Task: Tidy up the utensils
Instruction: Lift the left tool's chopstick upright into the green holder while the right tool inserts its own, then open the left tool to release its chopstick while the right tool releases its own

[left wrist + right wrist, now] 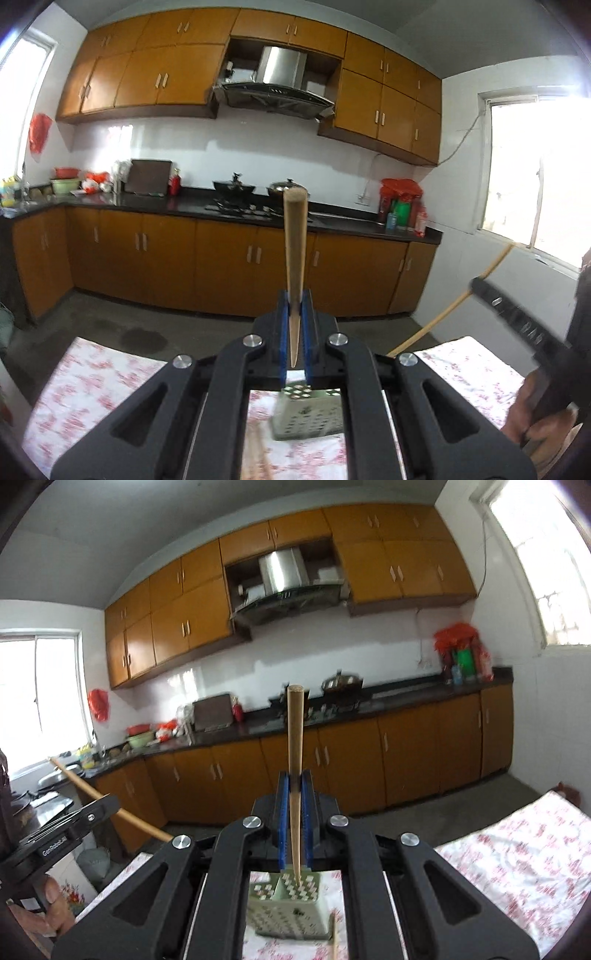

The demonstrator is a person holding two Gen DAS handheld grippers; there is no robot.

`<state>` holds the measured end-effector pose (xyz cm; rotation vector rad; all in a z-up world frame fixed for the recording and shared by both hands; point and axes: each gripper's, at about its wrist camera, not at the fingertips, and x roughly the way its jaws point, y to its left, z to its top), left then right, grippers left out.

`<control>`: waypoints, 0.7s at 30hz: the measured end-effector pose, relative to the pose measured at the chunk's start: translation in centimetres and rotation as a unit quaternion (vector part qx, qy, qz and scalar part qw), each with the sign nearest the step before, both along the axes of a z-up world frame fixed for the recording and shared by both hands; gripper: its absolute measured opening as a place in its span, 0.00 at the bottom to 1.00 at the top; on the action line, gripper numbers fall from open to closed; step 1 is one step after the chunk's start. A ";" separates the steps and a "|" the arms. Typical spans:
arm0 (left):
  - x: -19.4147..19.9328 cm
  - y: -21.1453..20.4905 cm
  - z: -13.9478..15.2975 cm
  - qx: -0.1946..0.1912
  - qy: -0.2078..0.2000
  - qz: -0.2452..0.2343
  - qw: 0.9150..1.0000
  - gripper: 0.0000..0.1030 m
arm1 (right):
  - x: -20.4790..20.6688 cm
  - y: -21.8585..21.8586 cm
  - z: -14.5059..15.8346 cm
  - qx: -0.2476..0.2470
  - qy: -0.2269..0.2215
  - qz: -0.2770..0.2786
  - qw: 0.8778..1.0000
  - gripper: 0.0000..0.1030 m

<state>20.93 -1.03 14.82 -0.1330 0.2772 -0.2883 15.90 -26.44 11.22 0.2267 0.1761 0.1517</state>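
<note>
Two tapered wooden chopsticks are up in the air, one in each gripper. The left gripper (294, 317) has its blue-padded jaws closed tight on the first wooden chopstick (294, 258), which stands nearly upright with its thick blunt end at the top and its thin tip pointing down between the pads. The right gripper (294, 797) has its jaws closed just as tight on the second wooden chopstick (294, 760), held the same way, thick end up. Each view also catches the other gripper's chopstick slanting in from the side.

Below both grippers stands one perforated metal utensil holder (286, 908), pale grey-green and box-shaped, upright on the bench, which is covered with a white cloth printed with red flowers (524, 860). In the right wrist view one more slim wooden stick (335, 938) lies just beside the holder, at its lower right corner; I cannot tell if it touches.

A person's hand (535, 417) grips the right gripper's handle at the edge of the left wrist view.

Behind are orange-brown kitchen cabinets (229, 258), a black counter, one steel range hood (280, 81), two pots on the stove (236, 206) and two bright windows.
</note>
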 end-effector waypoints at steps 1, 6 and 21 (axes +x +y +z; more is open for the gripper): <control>0.5 -0.6 -0.7 0.002 0.008 -0.004 1.000 0.08 | 0.1 0.2 -0.4 -0.001 0.008 0.001 1.000 0.07; 2.6 -2.3 -3.7 0.013 0.041 -0.011 0.999 0.08 | 1.7 0.9 -2.6 -0.010 0.053 0.007 0.999 0.07; 1.0 0.6 -4.7 -0.022 0.056 -0.005 0.998 0.31 | -1.2 -1.9 -2.3 0.009 0.053 -0.042 0.998 0.44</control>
